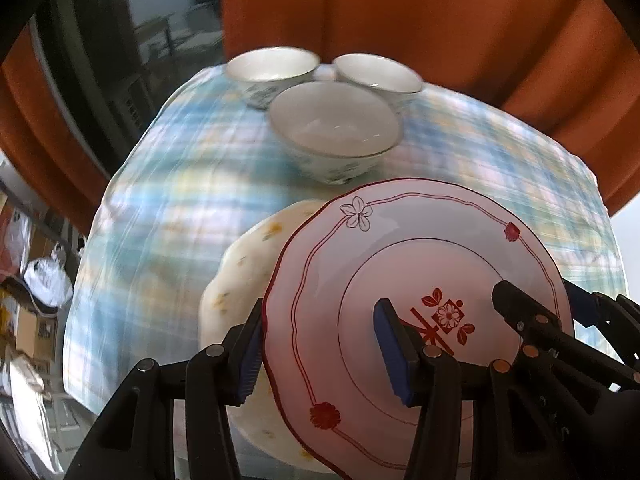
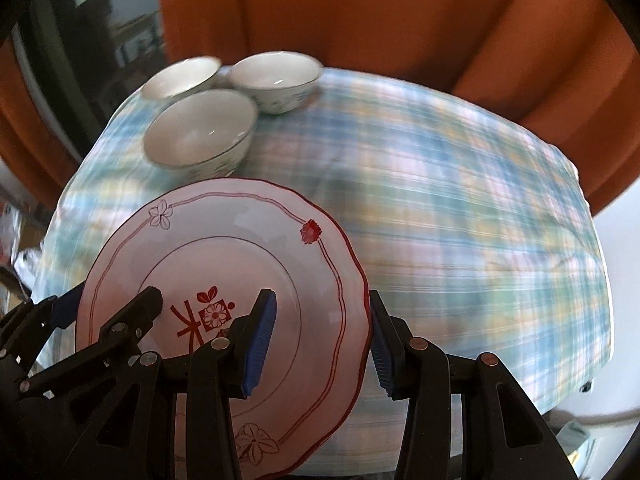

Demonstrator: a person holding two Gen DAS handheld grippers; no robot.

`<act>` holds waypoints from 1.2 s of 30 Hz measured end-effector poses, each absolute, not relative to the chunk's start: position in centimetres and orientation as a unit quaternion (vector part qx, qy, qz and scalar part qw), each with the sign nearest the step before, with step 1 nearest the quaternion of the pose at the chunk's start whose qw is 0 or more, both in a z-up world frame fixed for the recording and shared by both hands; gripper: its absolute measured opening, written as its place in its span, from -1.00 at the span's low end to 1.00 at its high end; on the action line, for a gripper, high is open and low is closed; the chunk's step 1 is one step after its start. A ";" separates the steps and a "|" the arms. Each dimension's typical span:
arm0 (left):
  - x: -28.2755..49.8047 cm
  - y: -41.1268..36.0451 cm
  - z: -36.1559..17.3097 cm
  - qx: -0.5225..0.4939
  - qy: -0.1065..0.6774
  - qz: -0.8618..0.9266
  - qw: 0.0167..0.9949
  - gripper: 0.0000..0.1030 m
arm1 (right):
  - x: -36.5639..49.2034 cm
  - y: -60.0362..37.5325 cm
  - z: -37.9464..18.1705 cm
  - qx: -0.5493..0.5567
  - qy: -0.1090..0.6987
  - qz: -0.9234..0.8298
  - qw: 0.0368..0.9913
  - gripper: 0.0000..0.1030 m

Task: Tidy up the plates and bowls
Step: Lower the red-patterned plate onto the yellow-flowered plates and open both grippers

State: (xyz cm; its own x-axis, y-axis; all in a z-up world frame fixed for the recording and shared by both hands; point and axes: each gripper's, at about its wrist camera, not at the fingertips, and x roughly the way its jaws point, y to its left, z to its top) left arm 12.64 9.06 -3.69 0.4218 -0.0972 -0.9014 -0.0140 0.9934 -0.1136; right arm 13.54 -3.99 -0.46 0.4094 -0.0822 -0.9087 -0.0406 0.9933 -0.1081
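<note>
A white plate with red flower trim point(image 1: 400, 264) is held above the checked tablecloth by both grippers. My left gripper point(image 1: 320, 344) has its blue pads on either side of the plate's left rim. My right gripper point(image 2: 320, 340) clamps the plate's point(image 2: 224, 256) right rim the same way. The right gripper's fingers point(image 1: 520, 308) show over the plate in the left wrist view. A second plate with yellow specks point(image 1: 240, 280) lies under it on the cloth. Three white bowls with blue pattern stand at the back: one in front point(image 1: 336, 132), two behind point(image 1: 272, 68) point(image 1: 380, 74).
The table has a blue and yellow checked cloth point(image 2: 440, 200). Orange curtains point(image 1: 440, 20) hang behind it, with a dark window point(image 1: 120, 60) at the left. Boxes and bags point(image 1: 36, 300) lie on the floor at the left.
</note>
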 end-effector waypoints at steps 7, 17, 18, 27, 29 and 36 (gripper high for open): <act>12.3 11.2 -5.0 -0.056 0.545 -0.001 0.837 0.02 | 14.2 -0.7 -2.1 -0.082 0.566 0.014 0.820 -0.06; 11.9 11.5 -6.3 -0.039 0.542 0.018 0.840 0.01 | 14.2 0.2 -4.4 -0.080 0.590 0.024 0.803 -0.06; 11.9 11.3 -6.3 -0.035 0.539 0.020 0.841 0.01 | 14.2 0.2 -4.5 -0.078 0.590 0.023 0.803 -0.06; 11.5 10.2 -6.7 0.001 0.521 0.036 0.853 0.02 | 14.2 -0.6 -5.3 -0.056 0.591 0.020 0.805 -0.11; 11.5 10.0 -6.7 0.002 0.518 0.040 0.854 0.02 | 14.2 -0.8 -5.3 -0.055 0.587 0.019 0.807 -0.15; 11.6 9.2 -6.9 0.005 0.511 0.049 0.858 0.10 | 14.1 -1.8 -5.3 -0.047 0.582 0.014 0.811 -0.29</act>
